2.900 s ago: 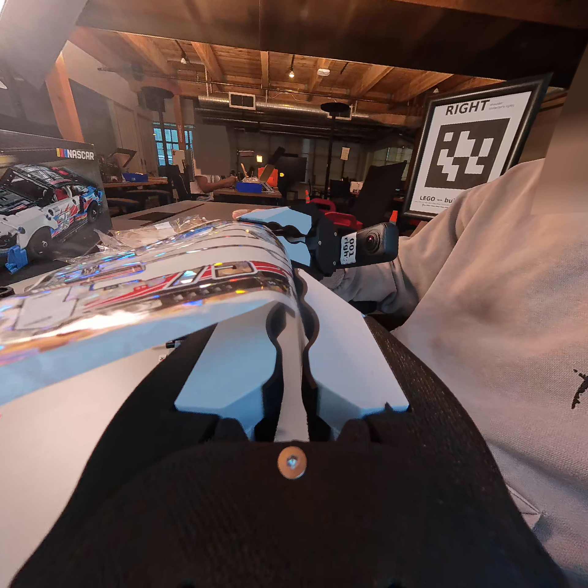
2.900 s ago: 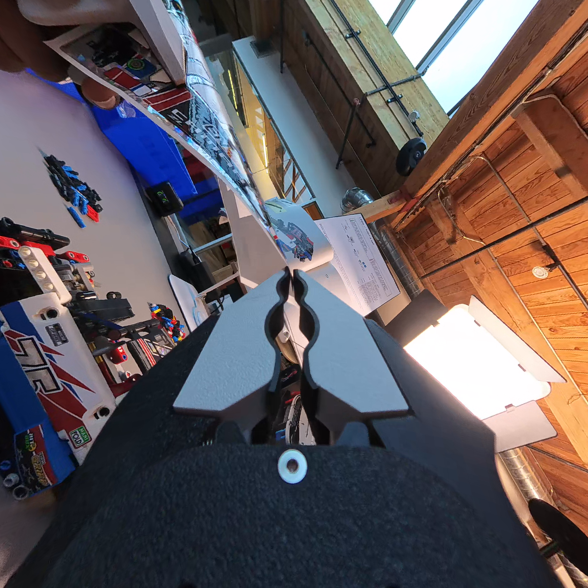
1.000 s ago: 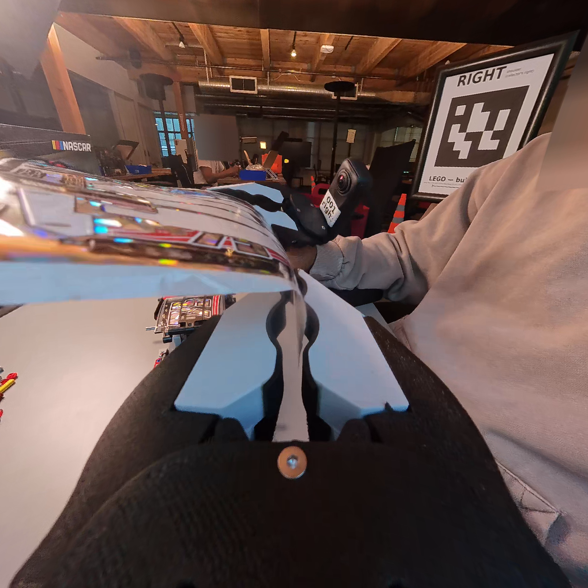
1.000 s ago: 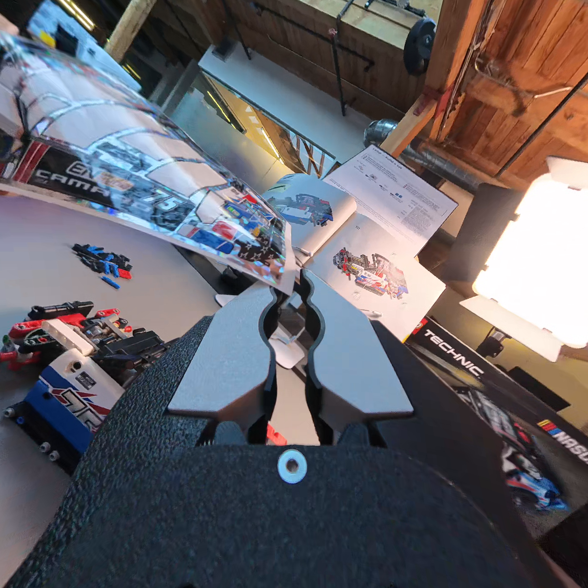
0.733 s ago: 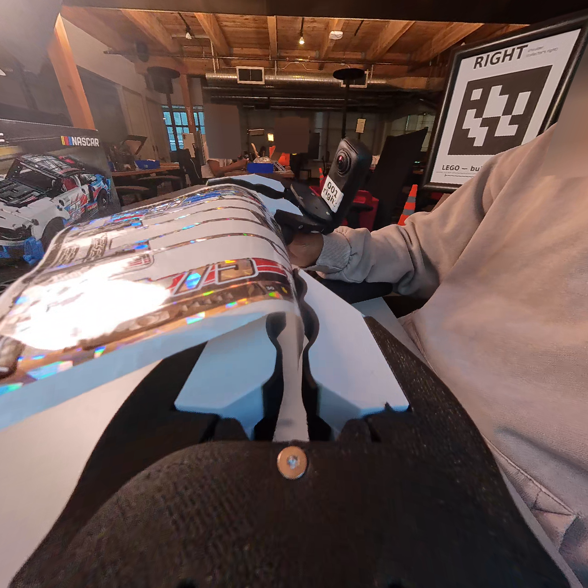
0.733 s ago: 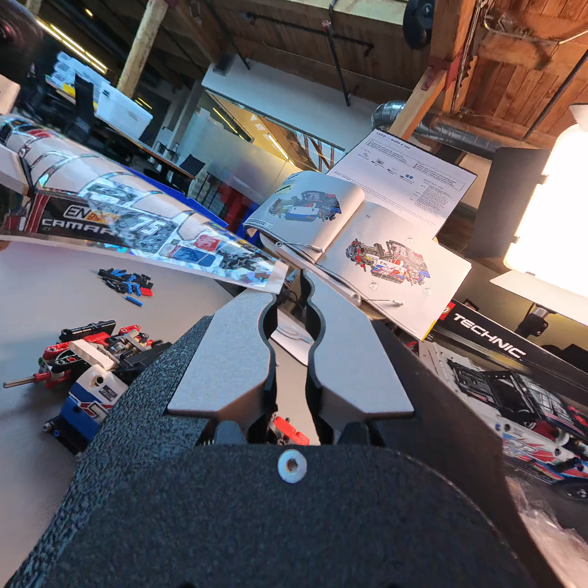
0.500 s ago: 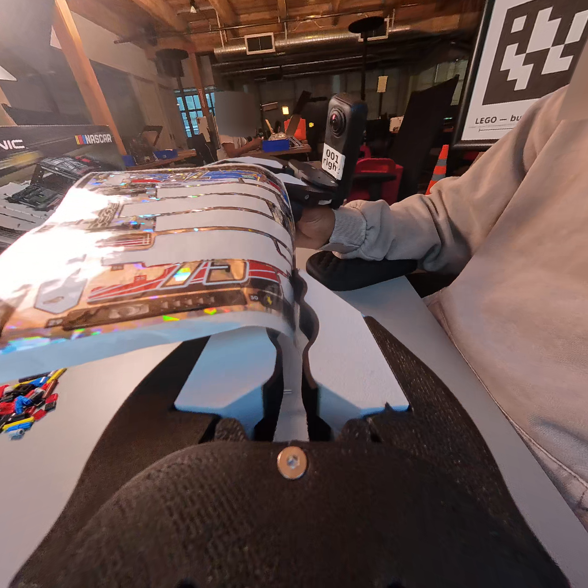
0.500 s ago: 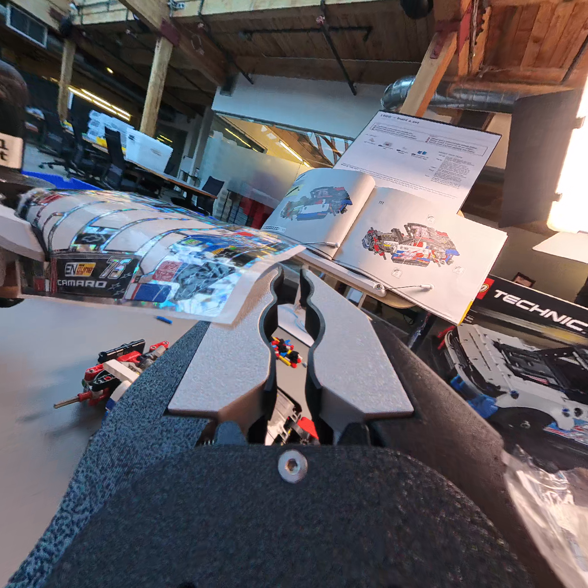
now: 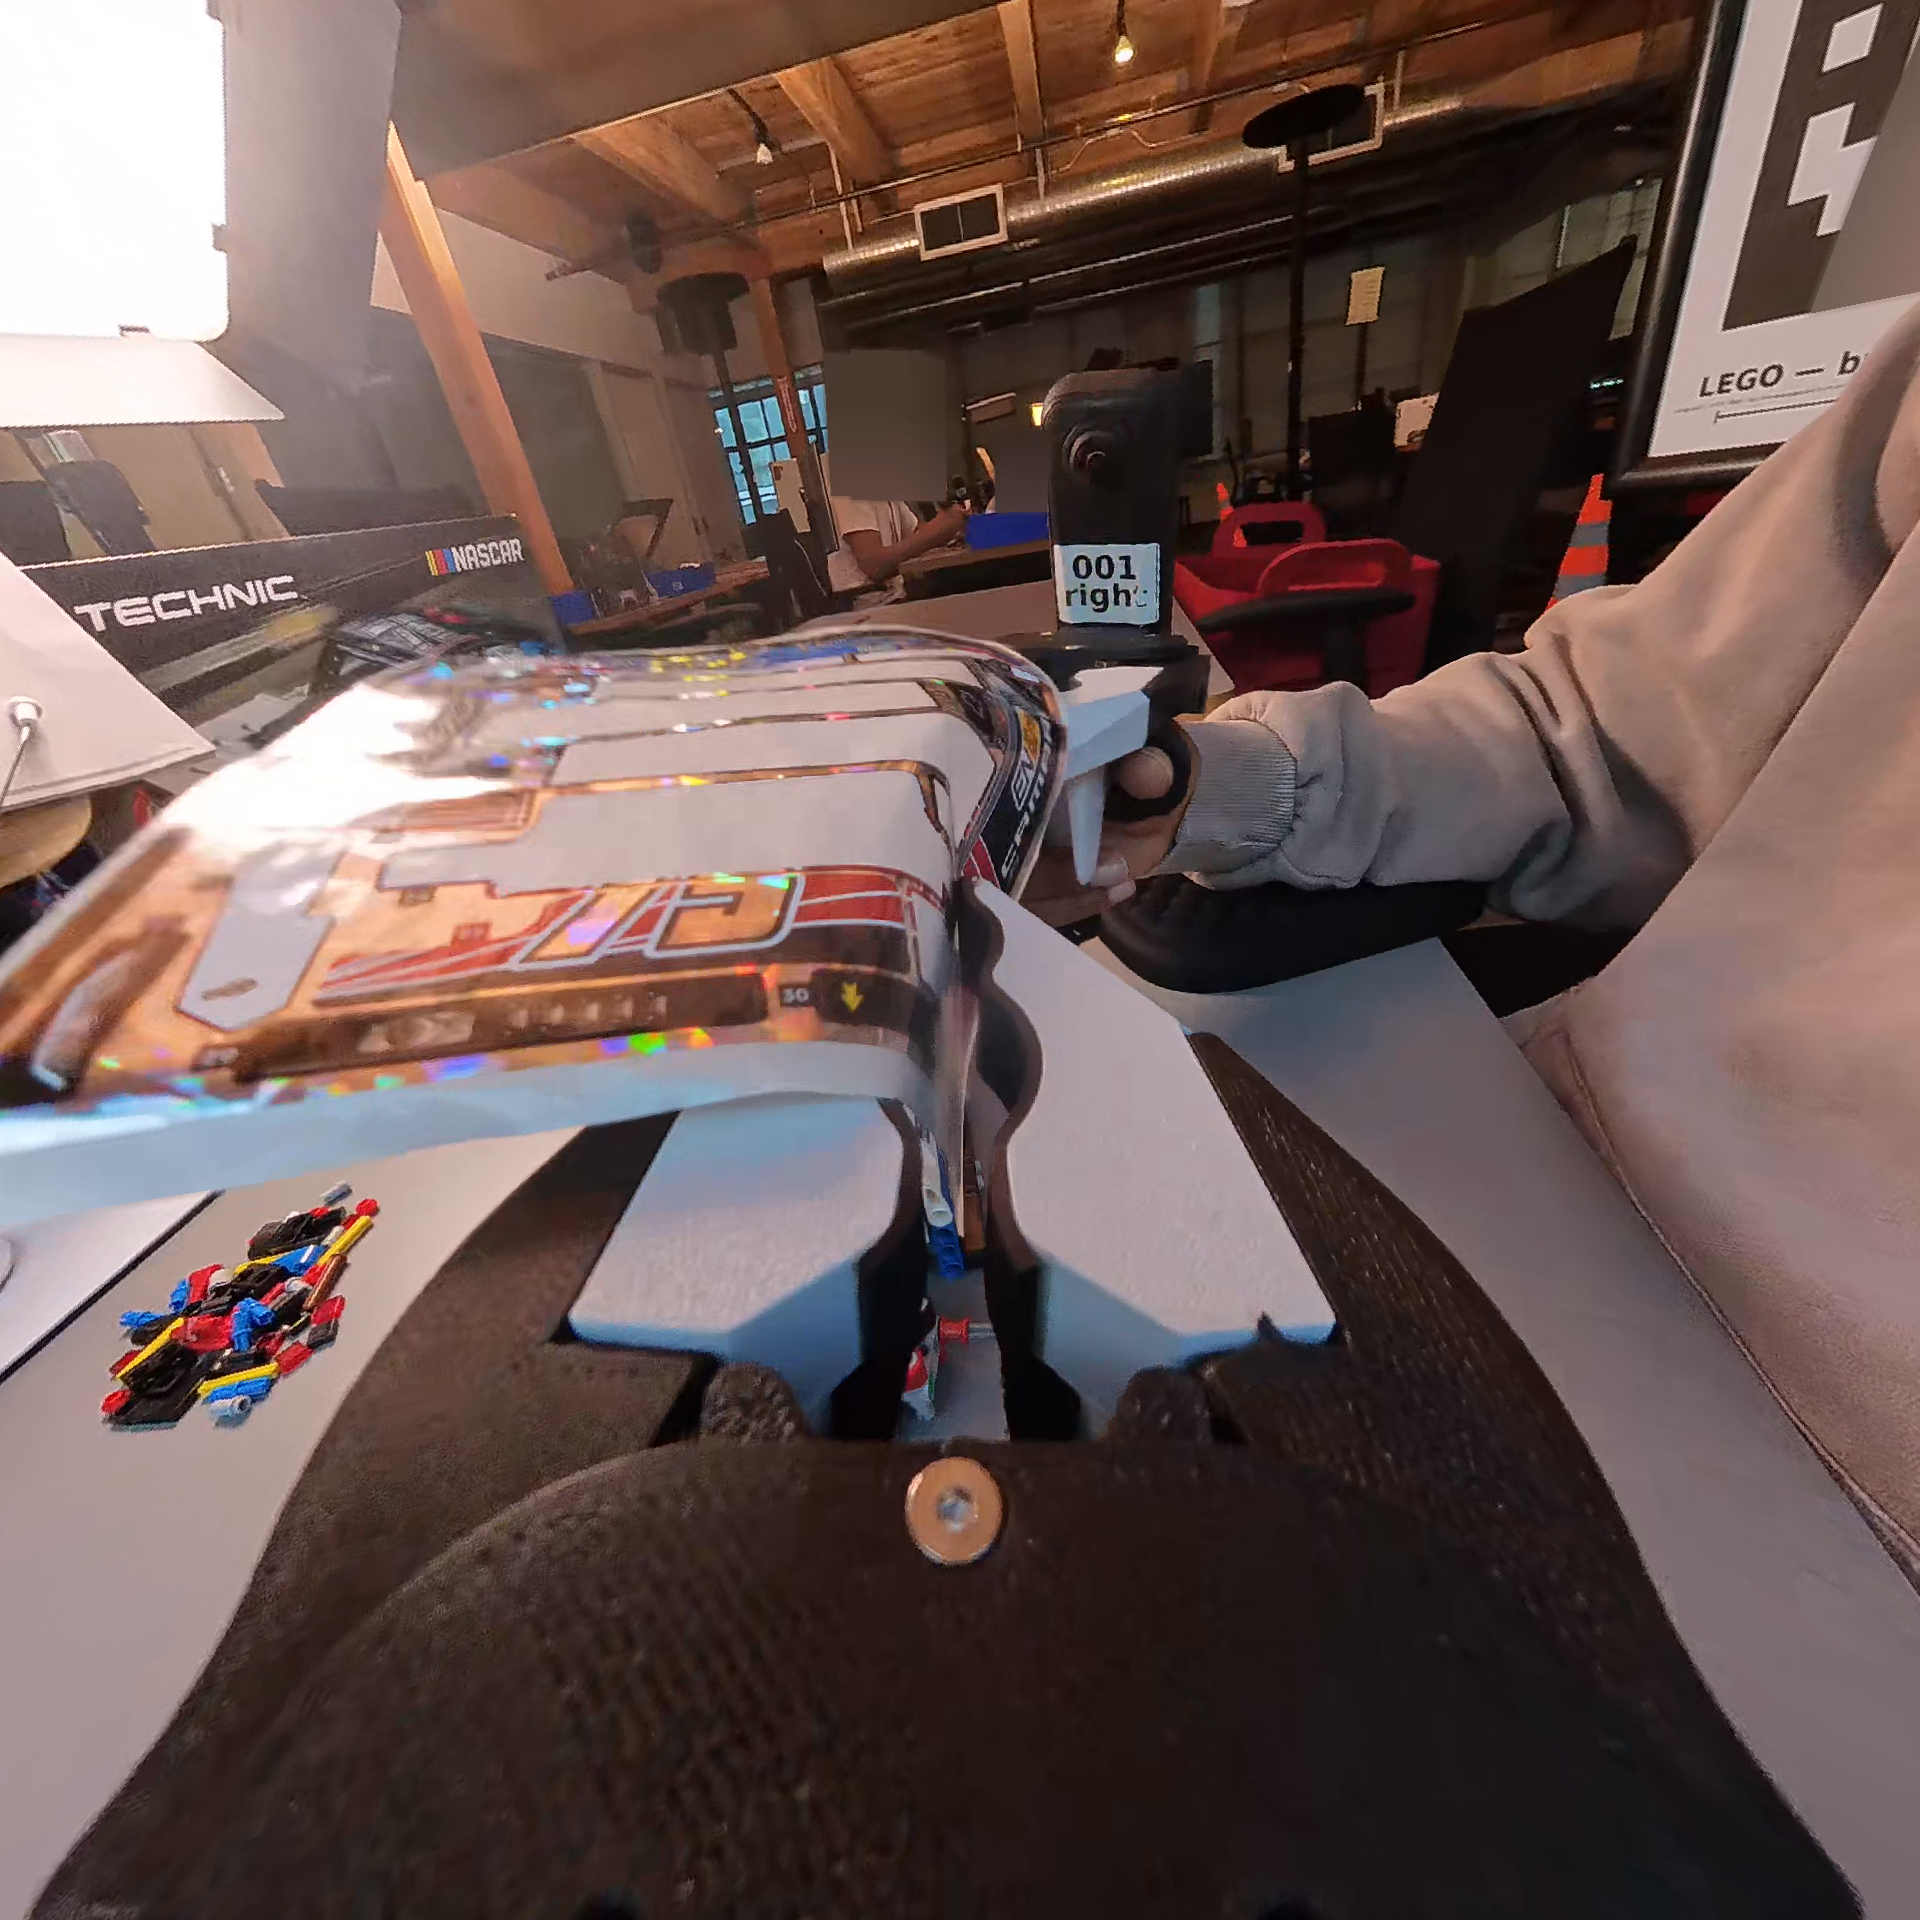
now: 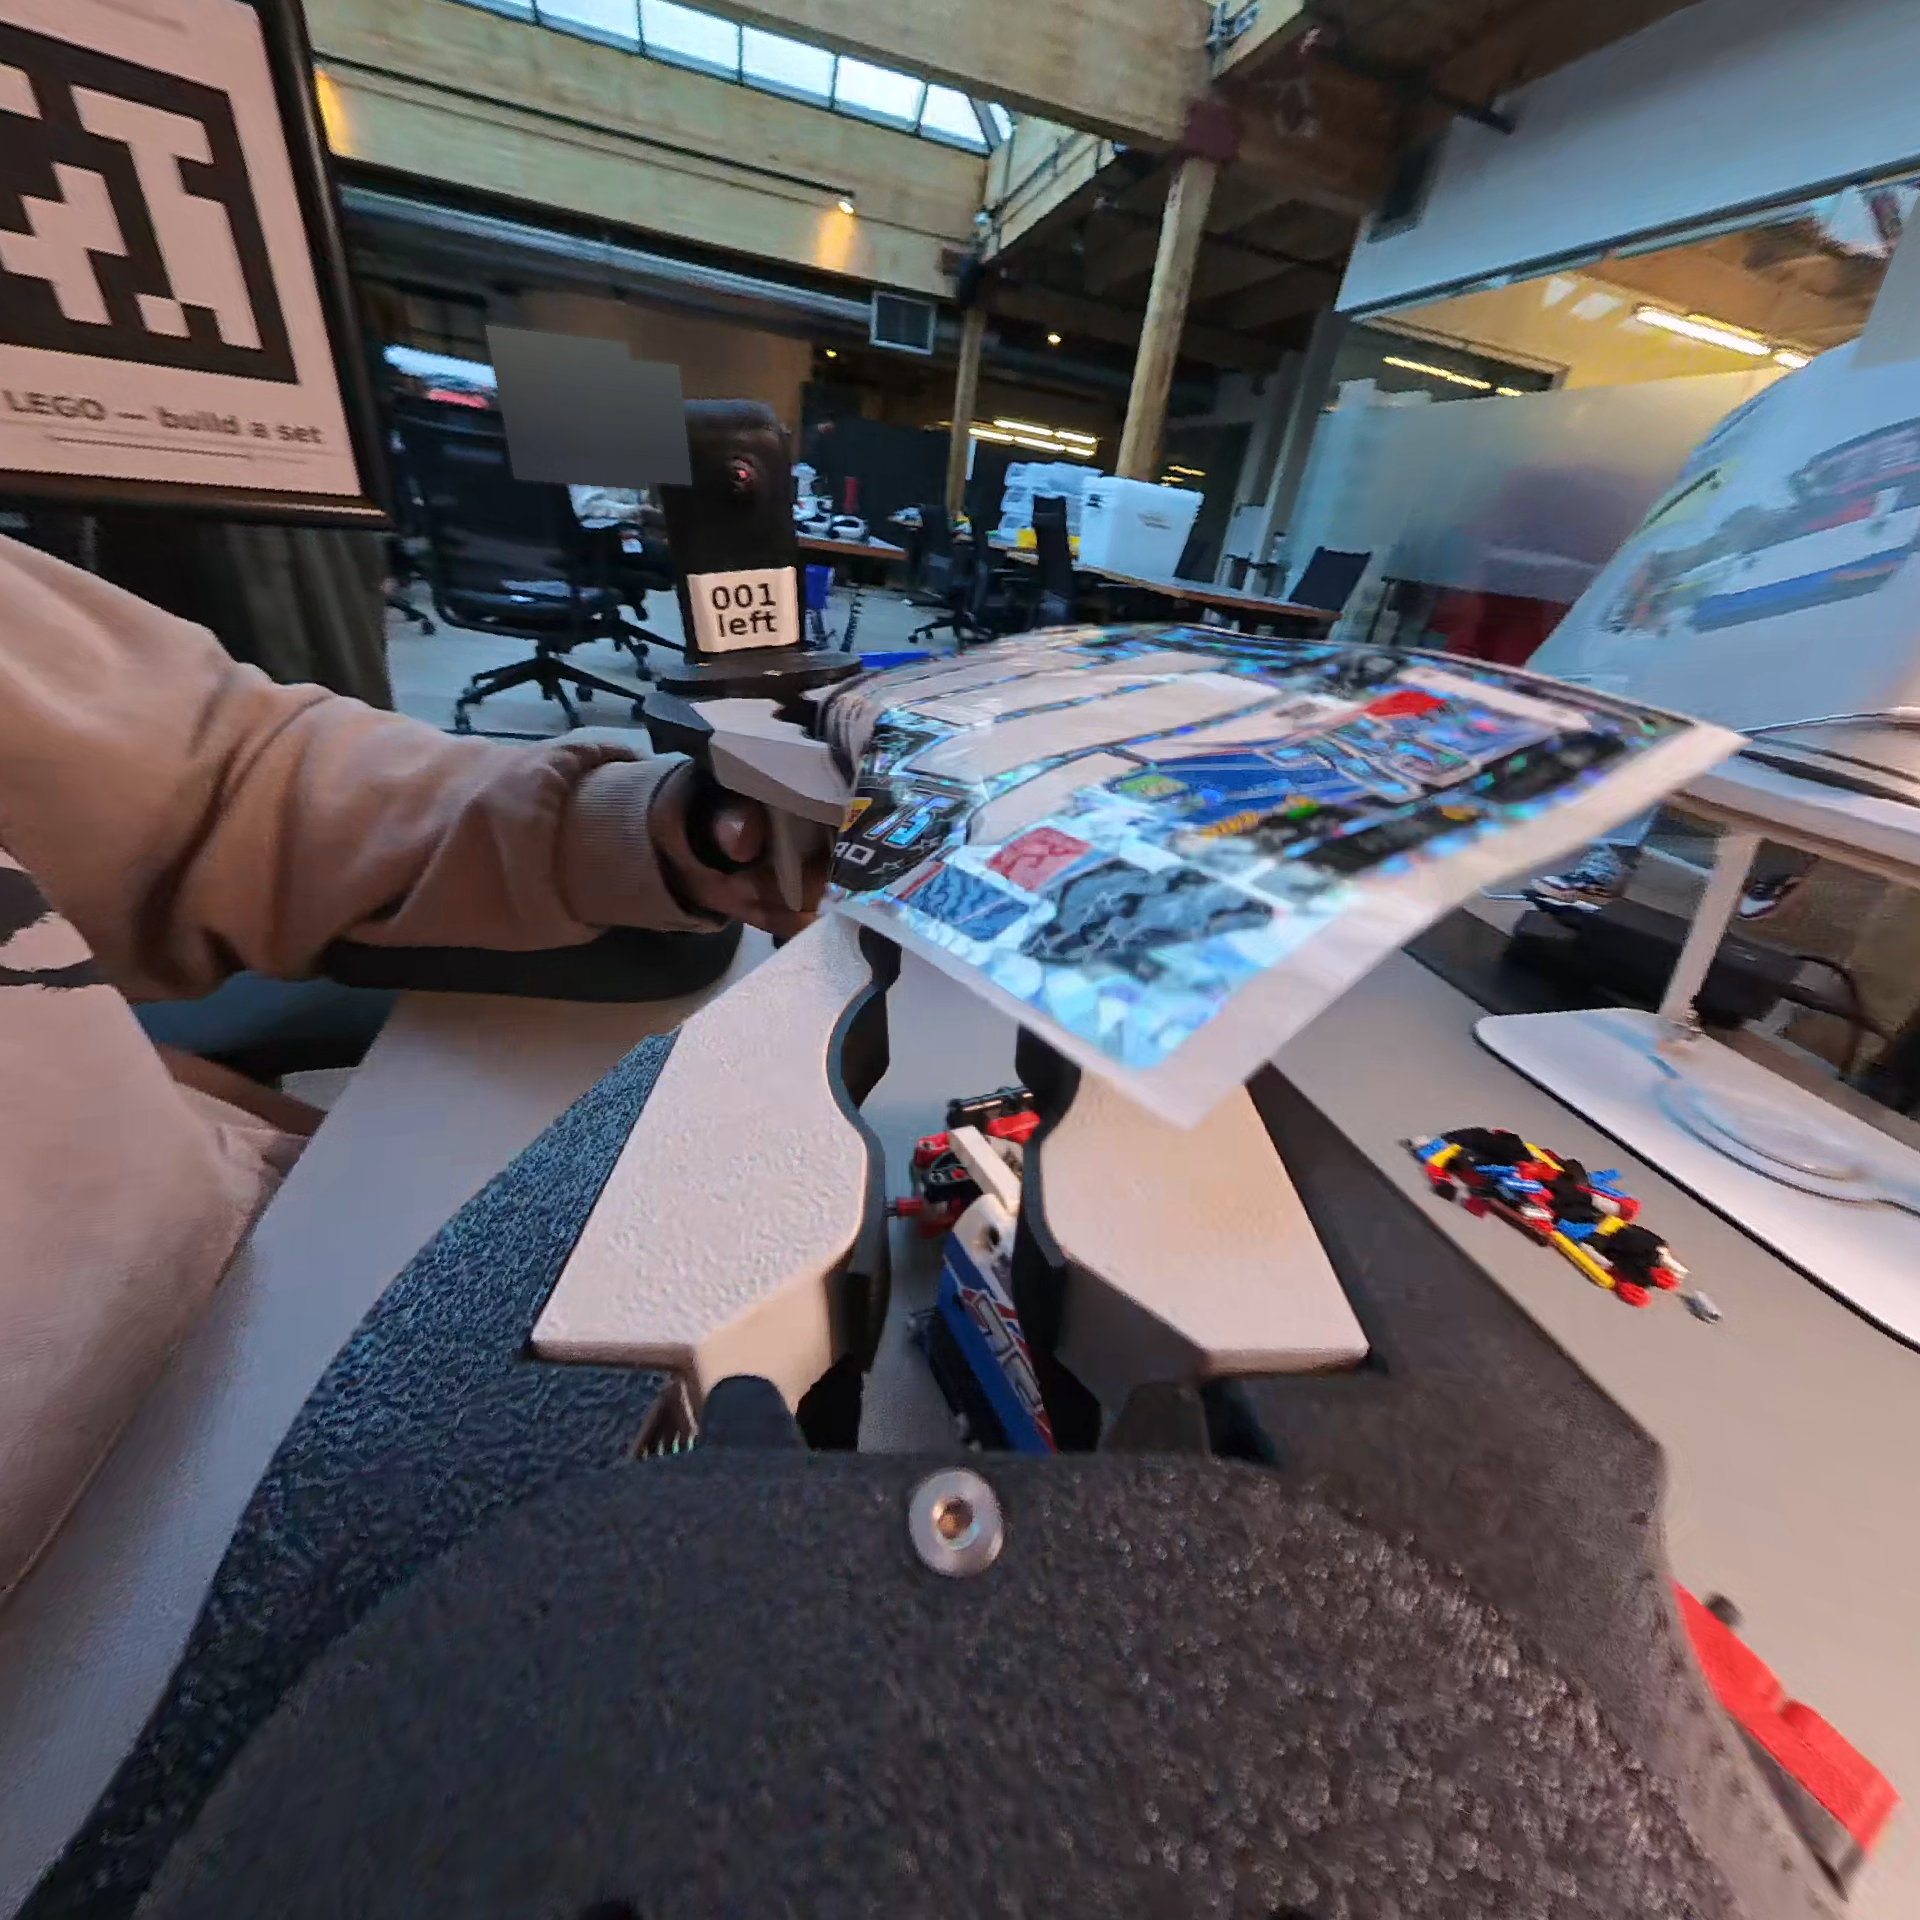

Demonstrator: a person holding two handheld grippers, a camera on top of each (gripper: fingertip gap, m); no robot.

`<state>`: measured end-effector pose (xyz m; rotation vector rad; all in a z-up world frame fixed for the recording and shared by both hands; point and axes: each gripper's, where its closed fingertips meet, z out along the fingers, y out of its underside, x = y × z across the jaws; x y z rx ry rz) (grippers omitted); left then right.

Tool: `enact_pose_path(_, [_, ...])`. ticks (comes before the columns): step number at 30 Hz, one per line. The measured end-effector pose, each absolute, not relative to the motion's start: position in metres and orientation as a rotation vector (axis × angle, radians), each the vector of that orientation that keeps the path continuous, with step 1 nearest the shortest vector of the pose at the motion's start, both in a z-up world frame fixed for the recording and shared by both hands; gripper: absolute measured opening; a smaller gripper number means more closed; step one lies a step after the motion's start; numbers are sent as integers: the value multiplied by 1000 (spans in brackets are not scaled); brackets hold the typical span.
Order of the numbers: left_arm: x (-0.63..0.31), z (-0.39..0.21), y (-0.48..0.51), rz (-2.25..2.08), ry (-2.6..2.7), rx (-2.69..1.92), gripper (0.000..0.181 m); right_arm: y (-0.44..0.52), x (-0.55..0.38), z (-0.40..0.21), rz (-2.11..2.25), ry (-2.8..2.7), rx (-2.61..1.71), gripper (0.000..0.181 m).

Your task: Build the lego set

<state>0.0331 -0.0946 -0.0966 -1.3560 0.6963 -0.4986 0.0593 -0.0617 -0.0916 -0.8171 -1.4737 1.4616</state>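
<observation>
we hold one glossy sticker sheet [image 9: 540, 883] in the air above the grey tabletop [image 10: 1714, 1382], its printed face up and its far part arching over and drooping. our left tool [image 9: 961, 935] is clamped tight on one edge of the sheet, which runs down between its two pale fingers [image 9: 1122, 1122]. in the right wrist view the same sheet [image 10: 1226, 831] spreads out from that left tool [image 10: 821, 779], and one free corner hangs over our right tool [image 10: 951, 997], whose two fingers stand a little apart with nothing between them; we cannot tell whether the sheet touches the right-hand finger. below the right tool's gap lies one partly built lego car [image 10: 982, 1247], blue, white and red, on the tabletop. to the side sits one small heap of loose pieces [image 10: 1548, 1205], red, blue, yellow and black, also seen in the left wrist view [image 9: 239, 1320]. beyond it stands one white stand base [image 10: 1621, 1070]. further back we see one dark set box [image 9: 260, 613], and one framed marker sign [image 10: 156, 249] behind our tan sleeve [image 10: 312, 800].
</observation>
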Motion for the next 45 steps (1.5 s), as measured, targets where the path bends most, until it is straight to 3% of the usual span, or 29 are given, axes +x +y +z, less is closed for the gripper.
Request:
enact_pose_path(10, [37,-91,-97,-479,696,-1324,0,-86,69,-91,1594,-1556,-742,33])
enact_pose_path(14, [39,-86,-99,-480,691,-1302,0,-91,79,-81,1743,-1559,-721,51])
enact_pose_path(17, [43,-89,-98,-448,713,-1313,0,-87,75,-76,1754,-1508,-755,44])
enact_pose_path(22, [57,-101,-97,-476,755,-1353,1,-71,75,-57,1816,-1385,-787,0])
enact_pose_path(25, [62,-99,-106,-630,760,-1349,24,-62,82,-44,1875,-1438,-792,0])
enact_pose_path(28, [57,-87,-113,-775,718,-1320,36,-57,86,-52,1853,-1683,-879,0])
enact_pose_path(35, [46,-78,-125,-953,688,-1309,23,-20,69,-65,1747,-1806,-1261,0])
enact_pose_path(45, [47,-89,-122,-927,718,-1360,5,-15,76,-75,1788,-1829,-1365,0])
